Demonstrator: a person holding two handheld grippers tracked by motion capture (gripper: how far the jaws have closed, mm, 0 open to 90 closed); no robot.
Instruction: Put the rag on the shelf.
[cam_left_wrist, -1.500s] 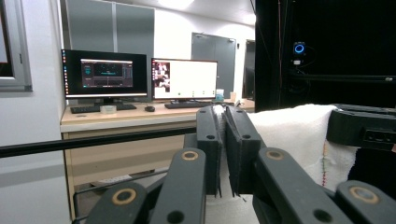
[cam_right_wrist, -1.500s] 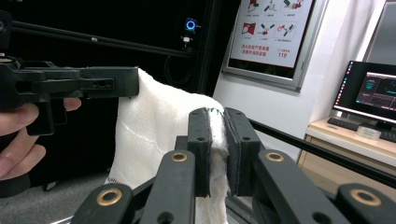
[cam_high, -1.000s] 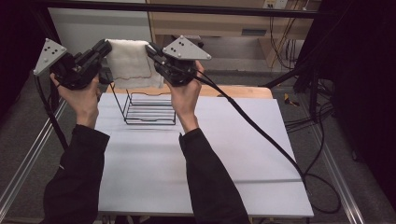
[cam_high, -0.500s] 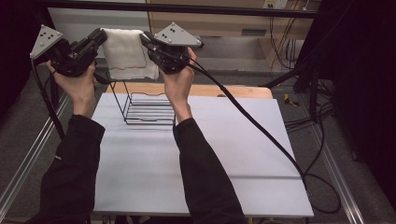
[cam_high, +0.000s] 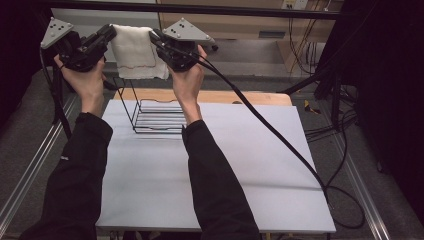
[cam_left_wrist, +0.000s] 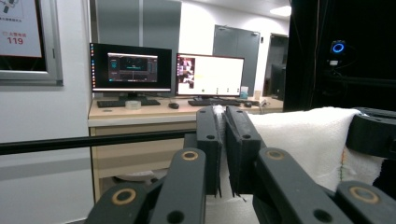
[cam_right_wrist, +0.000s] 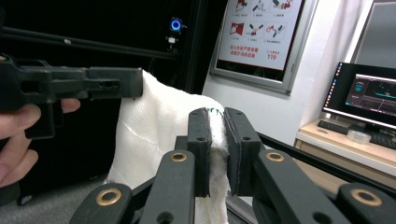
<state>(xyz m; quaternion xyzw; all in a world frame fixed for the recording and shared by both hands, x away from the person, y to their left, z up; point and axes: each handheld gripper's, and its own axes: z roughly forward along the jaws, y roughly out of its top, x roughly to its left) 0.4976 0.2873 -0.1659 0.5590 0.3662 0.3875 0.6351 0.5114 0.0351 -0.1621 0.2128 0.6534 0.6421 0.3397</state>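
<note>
- You are bringing both forearms up from the near edge of the white surface (cam_high: 210, 200), sleeves crossing it, so both hands are working high above it rather than on it.
- You are leaving the black wire rack (cam_high: 157, 116) standing on the surface toward its far left, directly under the lifted cloth. Judgement: holding the cloth above the rack is setting up a drape over its top wire or a lowering into it.
- You are keeping the right tool (cam_high: 156, 39) clamped on the upper right corner of the white towel (cam_high: 135, 55). In the right gripper view its jaws are standing almost together with a fold of towel (cam_right_wrist: 159, 126) pinched between the pads, cloth bulging out above them.
- You are keeping the left tool (cam_high: 109, 34) clamped on the opposite upper corner. In the left gripper view the jaws are likewise nearly closed, with the towel (cam_left_wrist: 308, 140) running off to the side toward the other tool (cam_left_wrist: 373, 135).
- Pinching at the two top corners is holding the upper edge roughly level between the tools, so the towel is hanging flat and open, its lower hem clear of the rack and not touching it.
- The tools are pointing inward at each other, which is putting the pull along the towel's top edge. Judgement: this is keeping slack out of the cloth.
- Beyond the towel, a dark bar (cam_high: 250, 10) is crossing the frame, with a desk and monitors (cam_left_wrist: 130, 67) behind it.
</note>
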